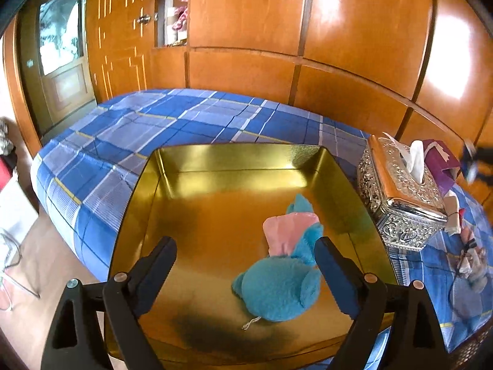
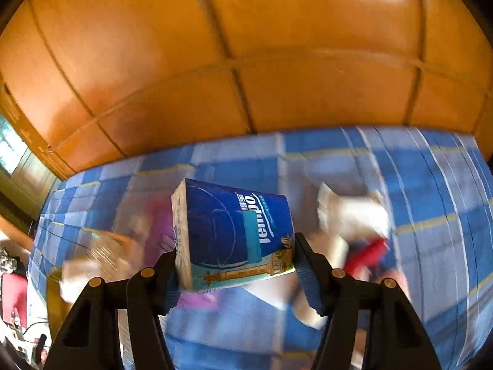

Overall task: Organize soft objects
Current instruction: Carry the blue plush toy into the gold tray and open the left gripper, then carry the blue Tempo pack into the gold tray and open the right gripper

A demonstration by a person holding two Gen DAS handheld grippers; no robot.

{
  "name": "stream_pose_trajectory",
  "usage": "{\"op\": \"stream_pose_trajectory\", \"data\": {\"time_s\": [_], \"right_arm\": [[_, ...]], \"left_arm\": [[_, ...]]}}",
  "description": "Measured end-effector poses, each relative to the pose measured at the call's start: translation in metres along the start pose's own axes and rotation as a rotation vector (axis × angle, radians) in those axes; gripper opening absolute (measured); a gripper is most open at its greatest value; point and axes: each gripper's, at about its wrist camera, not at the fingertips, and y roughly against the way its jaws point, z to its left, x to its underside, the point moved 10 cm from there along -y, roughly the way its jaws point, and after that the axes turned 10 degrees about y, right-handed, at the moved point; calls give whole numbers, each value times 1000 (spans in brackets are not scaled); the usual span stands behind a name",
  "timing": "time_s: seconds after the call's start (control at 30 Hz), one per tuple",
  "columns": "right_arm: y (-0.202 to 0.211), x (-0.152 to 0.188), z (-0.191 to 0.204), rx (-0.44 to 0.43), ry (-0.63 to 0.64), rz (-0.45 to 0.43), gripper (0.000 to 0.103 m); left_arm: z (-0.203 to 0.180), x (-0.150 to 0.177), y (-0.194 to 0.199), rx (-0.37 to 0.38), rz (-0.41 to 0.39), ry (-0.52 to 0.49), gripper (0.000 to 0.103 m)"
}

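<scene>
R gripper [image 2: 235, 265] jaws clamp a blue tissue pack [image 2: 234, 234] by its short sides, held above the bed [image 2: 431, 185]; looks light, squashy, slick film wrap, so grip mid-body. L gripper [image 1: 245, 259] jaws wide, empty, over the gold tin tray [image 1: 234, 154]. Fuzzy teal plush [image 1: 277, 289] lies inside: soft, light, pinch the body. Embossed metal tissue box [image 1: 397, 197] beside the tray.

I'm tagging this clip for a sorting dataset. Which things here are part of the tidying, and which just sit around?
Part of the job:
gold tray
blue plush toy
tissue pack, held in right gripper
left gripper, open

Just lying about:
silver tissue box
plaid bedsheet
</scene>
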Motion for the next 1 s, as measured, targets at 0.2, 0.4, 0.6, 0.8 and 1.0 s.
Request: {"op": "stream_pose_trajectory", "data": {"time_s": [0.2, 0.4, 0.6, 0.8, 1.0], "right_arm": [[5, -35, 135, -171, 248, -63, 64], [17, 38, 264, -395, 600, 3, 64], [9, 119, 320, -450, 818, 128, 64], [-21, 136, 338, -409, 819, 191, 64], [-60, 113, 356, -355, 678, 164, 68]], "left_arm": [[-5, 0, 2, 0, -13, -25, 91], [1, 0, -1, -16, -20, -28, 91], [15, -2, -7, -45, -18, -8, 91], [46, -14, -9, -97, -33, 59, 91], [71, -23, -6, -130, -50, 122, 91]]}}
